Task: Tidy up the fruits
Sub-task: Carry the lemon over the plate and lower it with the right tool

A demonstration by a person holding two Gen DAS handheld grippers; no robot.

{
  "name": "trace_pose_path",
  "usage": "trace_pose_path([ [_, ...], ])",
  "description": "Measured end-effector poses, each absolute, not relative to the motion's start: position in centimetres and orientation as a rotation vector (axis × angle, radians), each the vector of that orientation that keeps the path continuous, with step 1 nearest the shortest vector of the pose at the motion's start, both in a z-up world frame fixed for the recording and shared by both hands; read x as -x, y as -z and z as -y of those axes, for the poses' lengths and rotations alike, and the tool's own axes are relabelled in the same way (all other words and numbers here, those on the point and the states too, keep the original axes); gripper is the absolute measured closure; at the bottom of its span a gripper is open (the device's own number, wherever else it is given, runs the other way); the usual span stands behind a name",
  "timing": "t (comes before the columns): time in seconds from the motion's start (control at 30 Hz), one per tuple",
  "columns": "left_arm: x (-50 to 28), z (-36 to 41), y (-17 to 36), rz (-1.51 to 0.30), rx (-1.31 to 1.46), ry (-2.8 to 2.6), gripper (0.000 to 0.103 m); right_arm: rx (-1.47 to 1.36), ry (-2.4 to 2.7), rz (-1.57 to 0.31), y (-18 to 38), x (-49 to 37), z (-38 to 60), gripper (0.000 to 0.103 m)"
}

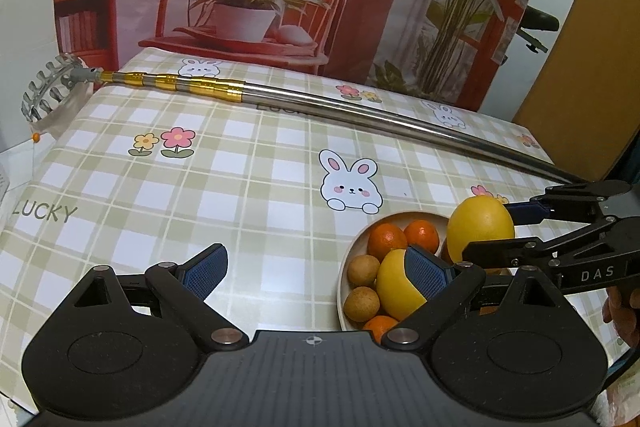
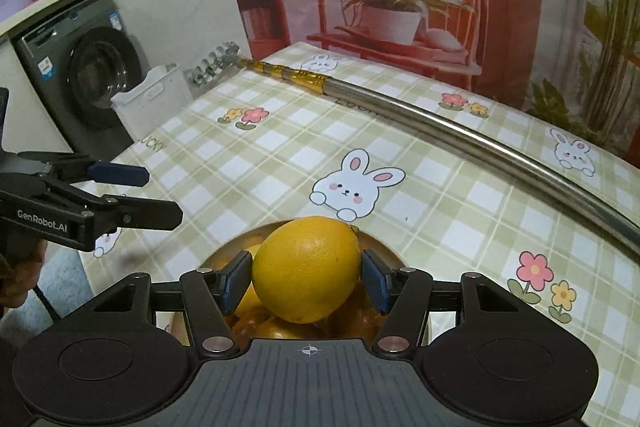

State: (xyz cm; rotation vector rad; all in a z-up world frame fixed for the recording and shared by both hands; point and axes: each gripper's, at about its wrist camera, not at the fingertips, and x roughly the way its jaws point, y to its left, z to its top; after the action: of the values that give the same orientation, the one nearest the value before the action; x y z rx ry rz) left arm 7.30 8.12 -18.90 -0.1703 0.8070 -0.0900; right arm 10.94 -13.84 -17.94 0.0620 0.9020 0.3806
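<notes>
The right gripper (image 2: 304, 279) sits low over the near edge of the table, its two blue pads (image 2: 236, 281) pressed against opposite sides of a yellow lemon (image 2: 306, 269) held between them. The left gripper (image 1: 316, 267) hangs just beside it on its left, over the same near edge, fingers spread wide with nothing between them. In the right wrist view the left gripper's fingers reach in level from the left edge, and a hand shows at its grip.

Light: even, soft indoor brightness
Shadows: faint, under the bowl (image 1: 347, 269)
Glare: streak along the metal pole (image 2: 460, 131)
Distortion: strong fisheye bending at edges
Focus: sharp, corners dark
</notes>
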Motion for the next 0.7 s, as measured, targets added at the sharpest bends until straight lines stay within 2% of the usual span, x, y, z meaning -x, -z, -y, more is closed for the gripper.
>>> trace_pose_path([
  [0.7,-7.5,-8.6,19.2,-0.808,0.193,0.080,0.006,-0.071,-0.400,-0.984,19.1,-13.4,13.5,0.048],
])
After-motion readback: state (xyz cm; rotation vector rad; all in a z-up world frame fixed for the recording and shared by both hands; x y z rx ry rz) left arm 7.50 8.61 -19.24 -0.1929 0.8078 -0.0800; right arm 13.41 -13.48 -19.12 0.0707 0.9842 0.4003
